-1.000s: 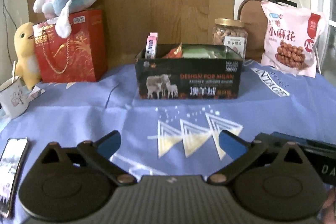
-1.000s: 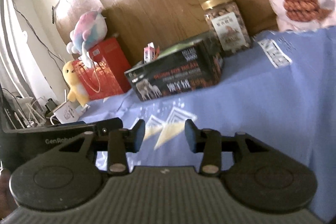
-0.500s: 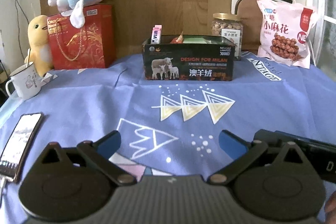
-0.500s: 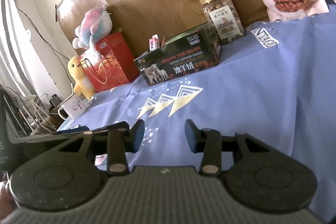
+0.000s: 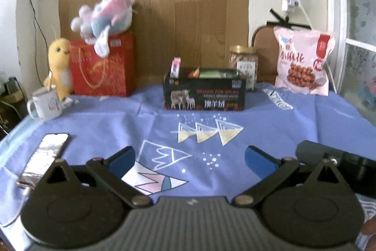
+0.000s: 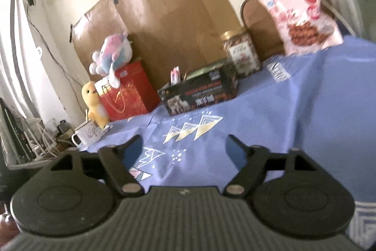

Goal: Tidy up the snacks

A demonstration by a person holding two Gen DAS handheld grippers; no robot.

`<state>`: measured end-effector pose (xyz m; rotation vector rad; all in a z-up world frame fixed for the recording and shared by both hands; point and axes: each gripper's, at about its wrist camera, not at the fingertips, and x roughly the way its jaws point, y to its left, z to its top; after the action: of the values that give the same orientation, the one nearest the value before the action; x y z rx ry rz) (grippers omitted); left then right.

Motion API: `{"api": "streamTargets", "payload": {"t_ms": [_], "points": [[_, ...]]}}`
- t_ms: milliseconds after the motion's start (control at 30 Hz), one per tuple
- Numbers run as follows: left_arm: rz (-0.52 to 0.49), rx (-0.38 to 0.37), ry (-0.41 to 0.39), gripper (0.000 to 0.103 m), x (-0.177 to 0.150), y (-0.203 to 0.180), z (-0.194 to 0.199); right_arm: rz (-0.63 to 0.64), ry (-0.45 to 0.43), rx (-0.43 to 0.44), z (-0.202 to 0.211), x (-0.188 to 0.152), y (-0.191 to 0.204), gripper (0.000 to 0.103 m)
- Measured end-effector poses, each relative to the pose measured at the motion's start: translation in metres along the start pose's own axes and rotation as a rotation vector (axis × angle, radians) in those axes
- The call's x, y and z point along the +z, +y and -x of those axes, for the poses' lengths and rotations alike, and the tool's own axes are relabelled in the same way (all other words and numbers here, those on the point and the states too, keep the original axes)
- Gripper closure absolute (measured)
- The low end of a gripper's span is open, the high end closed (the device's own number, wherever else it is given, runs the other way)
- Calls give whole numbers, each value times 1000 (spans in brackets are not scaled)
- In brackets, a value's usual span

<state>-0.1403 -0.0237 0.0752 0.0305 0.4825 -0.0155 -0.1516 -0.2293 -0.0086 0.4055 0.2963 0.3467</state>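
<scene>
A black open box (image 5: 204, 93) (image 6: 199, 95) printed with sheep stands at the back of the blue cloth, holding a pink packet (image 5: 175, 67), a red wrapper and green packs. Behind it is a jar of nuts (image 5: 244, 65) (image 6: 240, 53). A pink snack bag (image 5: 302, 64) (image 6: 302, 15) leans at the back right. My left gripper (image 5: 190, 158) hangs open over the near cloth, nothing between its fingers. My right gripper (image 6: 184, 145) is far from the box too, its jaws opening with nothing between them. Part of the right gripper shows in the left wrist view.
A red gift bag (image 5: 103, 67) with a plush toy (image 5: 105, 18) on top and a yellow plush (image 5: 58, 65) stand at the back left, a white mug (image 5: 45, 105) beside them. A phone (image 5: 45, 155) lies at the near left. A wooden board backs the table.
Both grippers have drawn back from the box, which now looks smaller and farther. The right gripper's jaws have spread from narrow to wide. The left gripper stays open.
</scene>
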Motion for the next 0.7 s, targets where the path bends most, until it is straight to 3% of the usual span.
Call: {"api": "streamTargets", "payload": {"t_ms": [33, 133, 300, 467, 700], "points": [[-5, 11, -12, 0, 0, -1, 7, -3, -16, 1, 7, -1, 0, 9], [-30, 19, -40, 0, -1, -5, 23, 2, -49, -7, 22, -4, 1, 4], [-65, 23, -35, 0, 0, -12, 32, -10, -61, -15, 28, -5, 0, 2], [-41, 17, -38, 0, -4, -10, 39, 2, -110, -45, 37, -6, 3, 0], [-41, 24, -36, 0, -9, -10, 40, 26, -110, -58, 35, -10, 7, 0]]}}
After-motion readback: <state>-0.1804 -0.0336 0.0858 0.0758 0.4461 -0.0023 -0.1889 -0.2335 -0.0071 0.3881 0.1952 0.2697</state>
